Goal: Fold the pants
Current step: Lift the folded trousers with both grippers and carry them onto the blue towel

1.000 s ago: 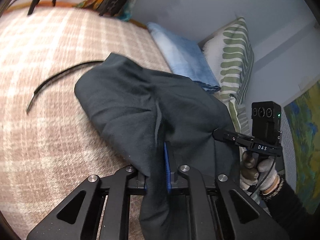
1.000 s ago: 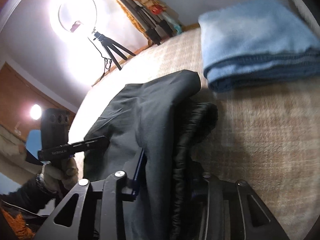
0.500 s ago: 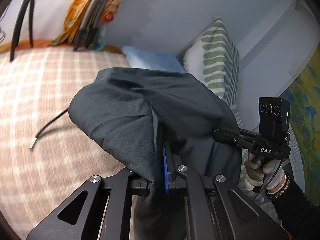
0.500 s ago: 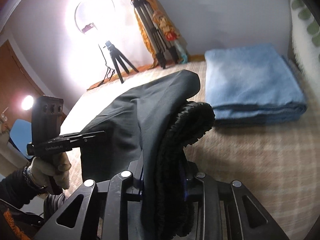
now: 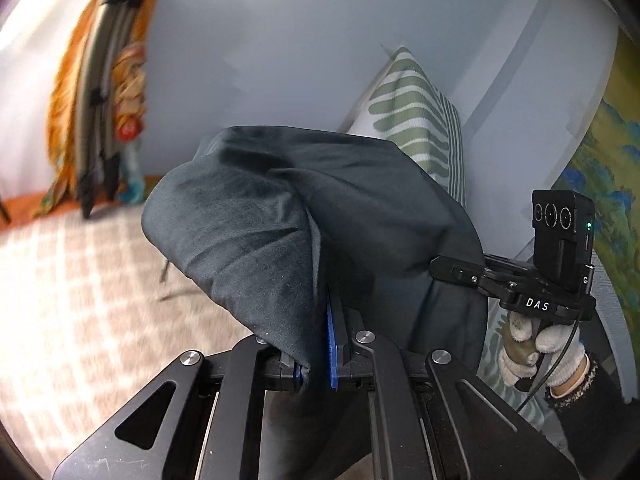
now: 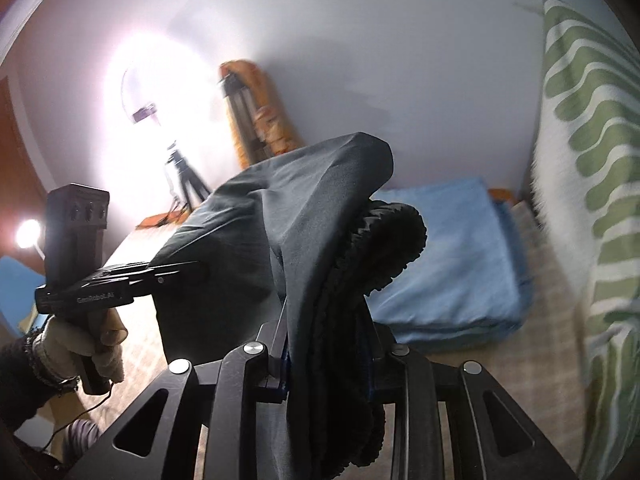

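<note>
Pants [image 5: 280, 216] held up off the bed [image 5: 72, 280], dark grey cloth bunched and draped over both tools. Left gripper [image 5: 320, 356] seen closed to a narrow slit on a fold of the fabric, blue pad [image 5: 331, 344] pressed against the cloth, the rest of the garment ballooning above and forward of the jaws. Right gripper [image 6: 328, 344] likewise clamped narrow on the pants [image 6: 304, 208], here on the gathered black waistband [image 6: 384, 248], ribbed elastic bulging out just to the right of the jaws and hanging down below them. Cloth stretched between the two tools: in the left wrist view, right gripper [image 5: 452, 272] tip touching the far side of the fabric, gripped by a gloved right hand [image 5: 536, 344]; in the right wrist view, left gripper [image 6: 188, 270] tip buried in the grey cloth, held by a gloved left hand [image 6: 76, 344]. Beyond the pants, a folded blue towel [image 6: 452, 256] lying on the checked bedcover, beside a green-and-white patterned pillow [image 6: 592, 184] leaning near the wall. Same pillow [image 5: 416, 120] visible behind the garment in the left wrist view. Folded tripod [image 5: 100, 112] with orange cloth against the far wall, and a lit ring light [image 6: 148, 92] on a stand further off.
</note>
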`<act>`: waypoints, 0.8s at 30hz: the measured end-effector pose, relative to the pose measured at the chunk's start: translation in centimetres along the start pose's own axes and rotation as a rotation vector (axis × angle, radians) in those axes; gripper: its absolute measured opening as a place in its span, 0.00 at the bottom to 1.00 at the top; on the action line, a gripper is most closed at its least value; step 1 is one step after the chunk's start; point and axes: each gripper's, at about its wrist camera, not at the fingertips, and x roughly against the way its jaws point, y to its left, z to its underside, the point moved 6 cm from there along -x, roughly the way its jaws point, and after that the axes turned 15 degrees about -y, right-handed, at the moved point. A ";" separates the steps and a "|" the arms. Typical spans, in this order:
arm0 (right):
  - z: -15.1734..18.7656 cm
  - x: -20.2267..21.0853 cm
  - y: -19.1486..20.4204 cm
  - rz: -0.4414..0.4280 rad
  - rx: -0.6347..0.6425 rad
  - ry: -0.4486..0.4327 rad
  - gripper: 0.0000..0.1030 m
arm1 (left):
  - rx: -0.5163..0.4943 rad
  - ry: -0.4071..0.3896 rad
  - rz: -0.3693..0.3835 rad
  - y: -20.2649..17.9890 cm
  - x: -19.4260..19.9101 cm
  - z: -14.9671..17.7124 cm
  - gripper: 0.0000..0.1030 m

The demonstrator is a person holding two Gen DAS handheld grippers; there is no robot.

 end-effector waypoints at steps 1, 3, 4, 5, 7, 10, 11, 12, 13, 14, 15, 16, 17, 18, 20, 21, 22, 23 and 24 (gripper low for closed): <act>-0.4 -0.1 -0.4 0.007 0.002 -0.004 0.25 | -0.011 -0.001 0.001 -0.2 -0.6 -0.4 0.07; -1.3 -0.3 -1.6 0.027 0.013 -0.016 0.25 | -0.036 -0.002 0.000 -0.5 -2.0 -1.1 0.07; -1.9 -0.5 -2.3 0.036 0.015 -0.019 0.25 | -0.044 0.000 -0.001 -0.7 -2.6 -1.4 0.07; -2.4 -0.9 -3.0 0.047 0.019 -0.024 0.24 | -0.047 0.002 -0.002 -0.7 -3.4 -1.7 0.07; -3.2 -1.5 -4.0 0.064 0.028 -0.027 0.24 | -0.054 0.004 -0.006 -0.6 -4.8 -2.0 0.07; -4.0 -2.7 -5.2 0.091 0.053 -0.028 0.24 | -0.075 0.006 -0.009 -0.7 -6.7 -2.4 0.07; -4.1 -3.0 -5.7 0.096 0.058 -0.027 0.24 | -0.083 0.008 -0.012 -0.7 -7.3 -2.4 0.07; -4.2 -3.5 -6.1 0.102 0.064 -0.026 0.24 | -0.087 0.011 -0.014 -0.6 -7.9 -2.4 0.07; -4.4 -4.1 -6.6 0.110 0.069 -0.024 0.24 | -0.090 0.013 -0.016 -0.7 -8.4 -2.5 0.07; -4.6 -4.6 -7.1 0.117 0.072 -0.021 0.24 | -0.092 0.012 -0.016 -0.5 -9.1 -2.5 0.07; -4.6 -5.2 -7.7 0.127 0.074 -0.018 0.23 | -0.094 0.011 -0.017 -0.5 -9.6 -2.6 0.07; -4.7 -5.8 -8.2 0.136 0.076 -0.016 0.22 | -0.096 0.008 -0.020 -0.3 -10.1 -2.6 0.07; -4.9 -6.4 -8.7 0.146 0.079 -0.013 0.20 | -0.096 0.007 -0.021 -0.1 -10.5 -2.6 0.07; -5.0 -7.0 -9.1 0.153 0.082 -0.009 0.20 | -0.098 0.008 -0.026 0.1 -11.1 -2.6 0.07; -5.1 -7.9 -9.5 0.165 0.095 -0.002 0.19 | -0.109 0.007 -0.045 0.7 -12.3 -2.5 0.07; -5.0 -8.5 -9.9 0.174 0.101 0.005 0.19 | -0.116 0.010 -0.057 1.0 -12.8 -2.4 0.07; -4.8 -9.0 -10.3 0.184 0.105 0.014 0.18 | -0.116 0.022 -0.075 1.6 -13.4 -2.1 0.07; -4.5 -9.6 -10.8 0.202 0.113 0.027 0.18 | -0.102 0.044 -0.083 2.3 -14.1 -1.7 0.07; -4.0 -10.4 -11.6 0.228 0.118 0.046 0.17 | -0.085 0.066 -0.104 3.0 -14.6 -1.3 0.07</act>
